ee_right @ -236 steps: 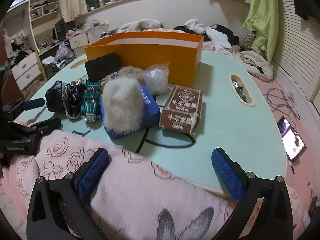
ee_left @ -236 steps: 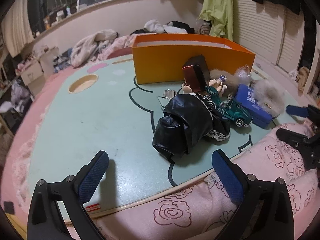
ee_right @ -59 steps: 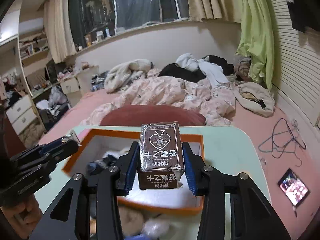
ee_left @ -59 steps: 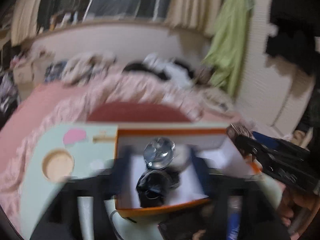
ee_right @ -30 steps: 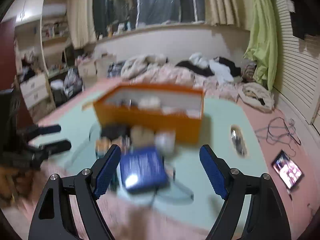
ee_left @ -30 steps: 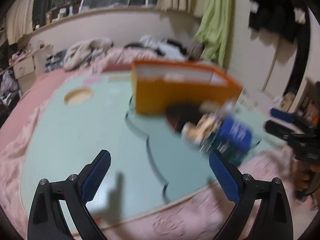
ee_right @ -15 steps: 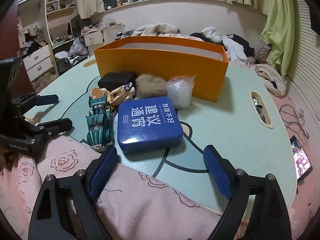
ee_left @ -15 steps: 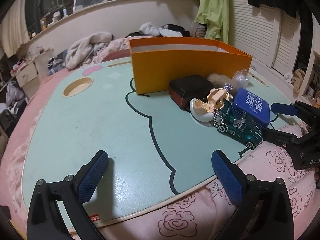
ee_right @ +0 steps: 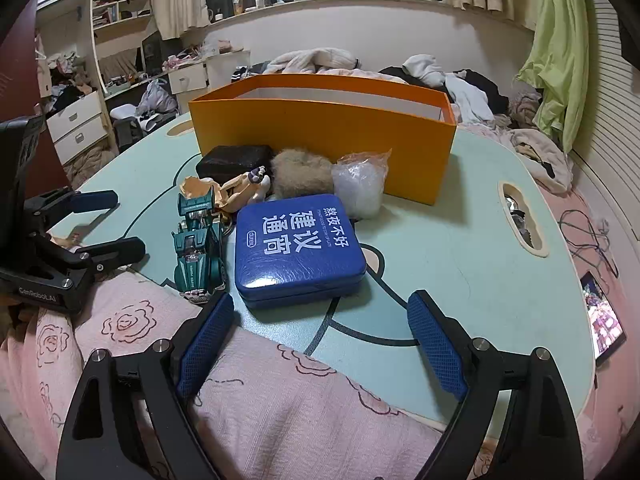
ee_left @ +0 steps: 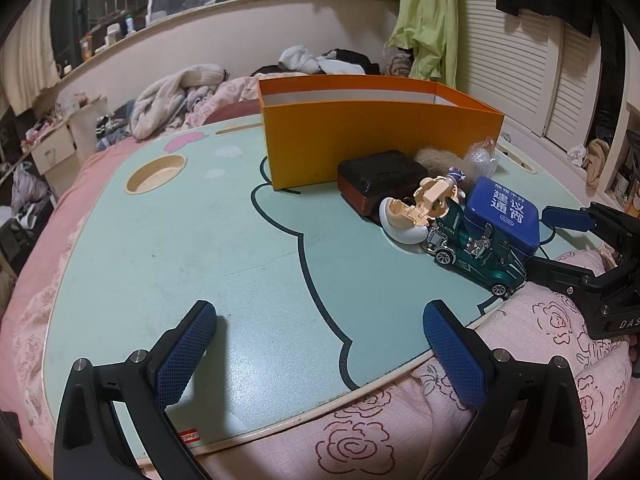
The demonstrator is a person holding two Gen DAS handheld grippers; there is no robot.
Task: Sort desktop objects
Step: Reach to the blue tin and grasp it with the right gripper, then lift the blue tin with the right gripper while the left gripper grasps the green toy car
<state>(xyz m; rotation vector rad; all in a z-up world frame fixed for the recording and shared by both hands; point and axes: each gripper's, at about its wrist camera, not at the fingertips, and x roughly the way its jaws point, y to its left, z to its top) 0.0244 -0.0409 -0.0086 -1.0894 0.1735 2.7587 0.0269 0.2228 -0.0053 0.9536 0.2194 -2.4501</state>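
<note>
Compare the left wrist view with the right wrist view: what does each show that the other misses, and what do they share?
Only the left wrist view shows the round cup recess and pink heart mark on the table, plus the open left gripper up close.

Only the right wrist view shows the lit phone and cables on the pink bedding, and the open right gripper up close.

Both show the orange box, blue tin, green toy truck, black case, fur ball and plastic bag.
</note>
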